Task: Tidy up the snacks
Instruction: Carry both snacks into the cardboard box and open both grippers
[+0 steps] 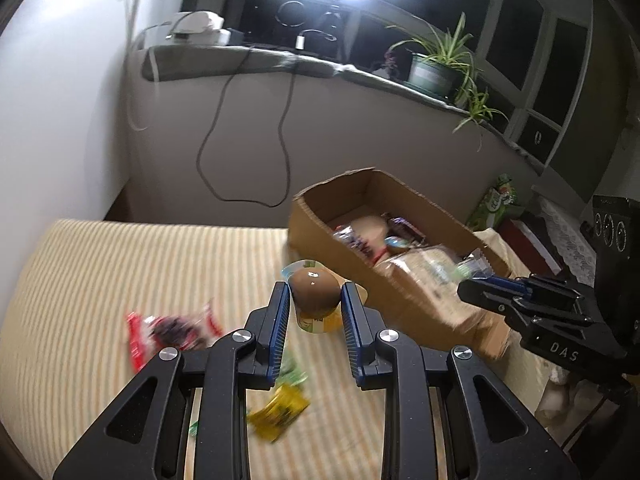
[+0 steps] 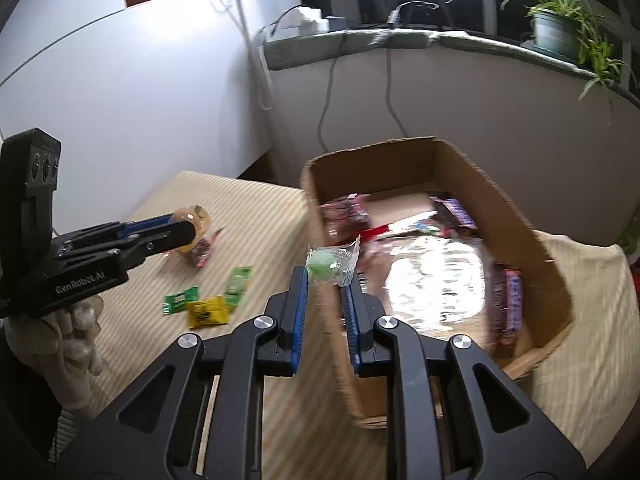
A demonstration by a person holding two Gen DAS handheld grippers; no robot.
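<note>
My left gripper (image 1: 315, 294) is shut on a brown domed pudding cup (image 1: 314, 288) and holds it above the striped cloth, left of the cardboard box (image 1: 316, 216). It also shows in the right wrist view (image 2: 188, 232). My right gripper (image 2: 326, 276) is shut on a clear-wrapped green sweet (image 2: 326, 266) over the box's near left wall (image 2: 316, 208). In the left wrist view the right gripper (image 1: 476, 284) reaches over the box with the sweet (image 1: 472, 266). The box holds several wrapped snacks and a shiny bag (image 2: 432, 280).
Loose snacks lie on the striped cloth: a red packet (image 1: 168, 330), a yellow packet (image 2: 208, 311), and green packets (image 2: 180, 299) (image 2: 238, 283). A wall with hanging cables stands behind the box. A sill with a potted plant (image 1: 434, 68) runs above.
</note>
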